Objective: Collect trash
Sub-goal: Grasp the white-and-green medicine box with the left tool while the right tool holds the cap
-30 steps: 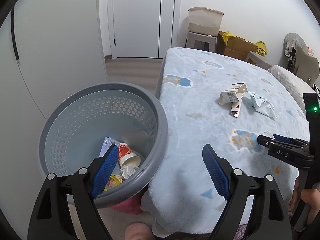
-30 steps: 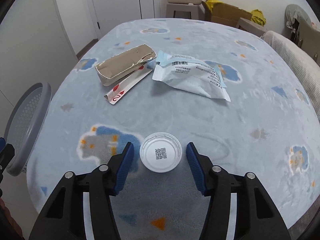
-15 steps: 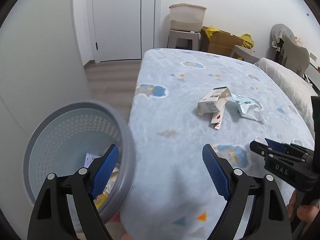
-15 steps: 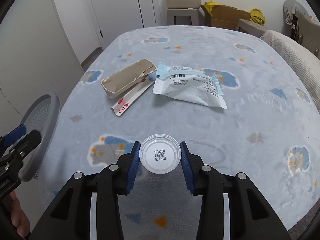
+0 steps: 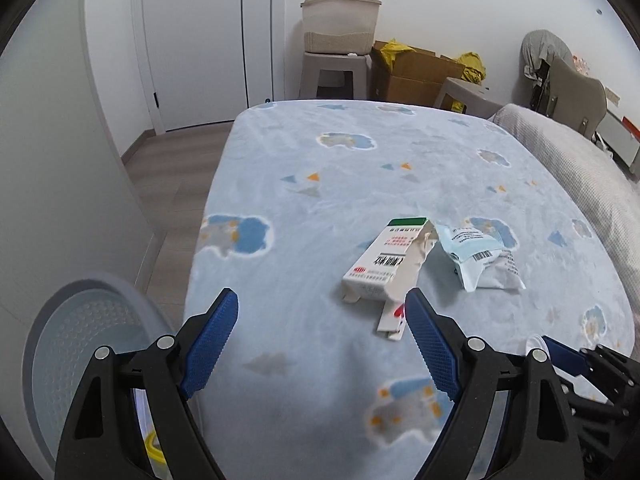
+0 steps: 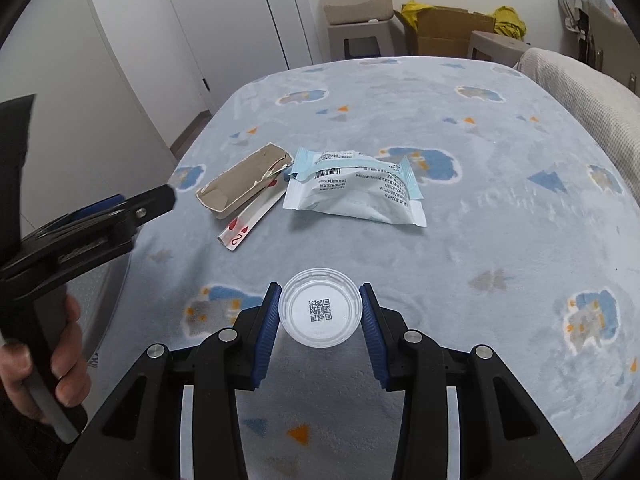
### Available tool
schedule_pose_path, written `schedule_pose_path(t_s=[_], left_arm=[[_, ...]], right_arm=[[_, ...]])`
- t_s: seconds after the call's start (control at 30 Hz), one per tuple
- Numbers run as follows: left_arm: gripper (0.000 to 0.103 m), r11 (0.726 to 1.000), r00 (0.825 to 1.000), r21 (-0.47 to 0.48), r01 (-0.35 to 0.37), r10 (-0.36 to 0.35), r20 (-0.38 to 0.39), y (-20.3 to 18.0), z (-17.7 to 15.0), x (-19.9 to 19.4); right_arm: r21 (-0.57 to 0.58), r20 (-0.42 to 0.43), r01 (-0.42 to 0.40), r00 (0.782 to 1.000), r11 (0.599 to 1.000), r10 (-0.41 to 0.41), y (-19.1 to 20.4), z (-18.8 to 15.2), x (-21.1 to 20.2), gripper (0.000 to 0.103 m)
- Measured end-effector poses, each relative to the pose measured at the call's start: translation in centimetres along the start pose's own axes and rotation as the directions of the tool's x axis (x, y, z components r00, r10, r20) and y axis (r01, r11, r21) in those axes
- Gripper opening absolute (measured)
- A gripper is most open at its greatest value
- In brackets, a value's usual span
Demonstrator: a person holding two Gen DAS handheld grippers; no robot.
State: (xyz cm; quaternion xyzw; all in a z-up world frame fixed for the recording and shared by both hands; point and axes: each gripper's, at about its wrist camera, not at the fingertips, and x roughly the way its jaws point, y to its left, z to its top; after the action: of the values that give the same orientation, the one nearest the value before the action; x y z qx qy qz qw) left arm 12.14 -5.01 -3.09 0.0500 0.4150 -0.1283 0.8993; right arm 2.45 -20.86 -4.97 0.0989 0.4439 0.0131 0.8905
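My right gripper [image 6: 320,312] is shut on a clear round plastic lid [image 6: 320,307] with a QR code, at the near edge of the table. My left gripper [image 5: 322,338] is open and empty above the table's near left part. A torn white medicine box [image 5: 384,266], also in the right wrist view [image 6: 244,184], lies mid-table on a playing card [image 6: 250,222]. A white and blue wrapper [image 6: 356,192] lies right of the box, also in the left wrist view [image 5: 478,256]. The grey perforated trash basket [image 5: 86,344] stands off the table's left edge.
The table has a fleecy light blue cloth [image 6: 480,240]. A white door [image 5: 208,40], stools with a storage bin [image 5: 340,24] and cardboard boxes [image 5: 412,72] stand beyond. A chair [image 5: 572,84] is at far right. A wall [image 5: 52,160] is on the left.
My right gripper has closed onto the lid. My left gripper has swung right from over the basket to over the table, still open.
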Motion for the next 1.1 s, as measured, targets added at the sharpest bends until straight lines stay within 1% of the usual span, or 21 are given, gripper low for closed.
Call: schedule_pose_path(t_s=[0.2,0.4,0.77,0.8,0.87,0.93,0.97,1.03,1.1], left_arm=[[0.082,0.999,1.000,0.046,-0.004,0.004,-0.010,-1.7,1.6,1.9],[0.082,0.997,0.999,0.069,-0.015,0.019,-0.048,-2.4,2.1,4.4],[0.081,0.998,0.997,0.054,-0.009,0.013,-0.072,-2.2,2.9,7.3],[0.080,0.999,0.997,0.051,-0.006,0.010,-0.076,-2.2,2.9,7.5],[0.070,0.999,0.997,0.052,0.001,0.004,-0.081,-2.2,3.0,7.8],[0.054,0.998,0.995,0.057,0.010,-0.004,-0.096,-2.2,3.2,8.3],[0.050,0.998,0.995,0.057,0.013,-0.007,-0.101,-2.2,3.2,8.5],[0.034,0.999,0.993,0.048,0.023,-0.018,-0.112,-2.0,3.2,8.8],[0.023,0.998,0.992,0.036,0.042,-0.037,-0.121,-1.9,3.2,8.9]], right_arm=[[-0.006,0.000,-0.025,1.000,1.000,0.025,-0.1,0.0,-0.4,0.039],[-0.003,0.002,-0.051,0.999,0.999,0.051,0.1,0.1,-0.6,0.039],[0.000,0.005,-0.068,0.998,0.998,0.068,0.1,0.1,-0.8,0.039],[0.001,0.006,-0.067,0.998,0.998,0.067,0.1,0.1,-0.8,0.039],[0.002,0.008,-0.067,0.998,0.998,0.067,0.1,0.1,-0.8,0.039],[0.004,0.011,-0.069,0.998,0.998,0.069,0.1,0.1,-0.8,0.039],[0.004,0.012,-0.071,0.997,0.997,0.071,0.1,0.1,-0.8,0.039],[0.004,0.015,-0.074,0.997,0.997,0.074,0.1,0.1,-0.9,0.039],[0.003,0.016,-0.074,0.997,0.997,0.073,0.1,0.1,-1.0,0.039]])
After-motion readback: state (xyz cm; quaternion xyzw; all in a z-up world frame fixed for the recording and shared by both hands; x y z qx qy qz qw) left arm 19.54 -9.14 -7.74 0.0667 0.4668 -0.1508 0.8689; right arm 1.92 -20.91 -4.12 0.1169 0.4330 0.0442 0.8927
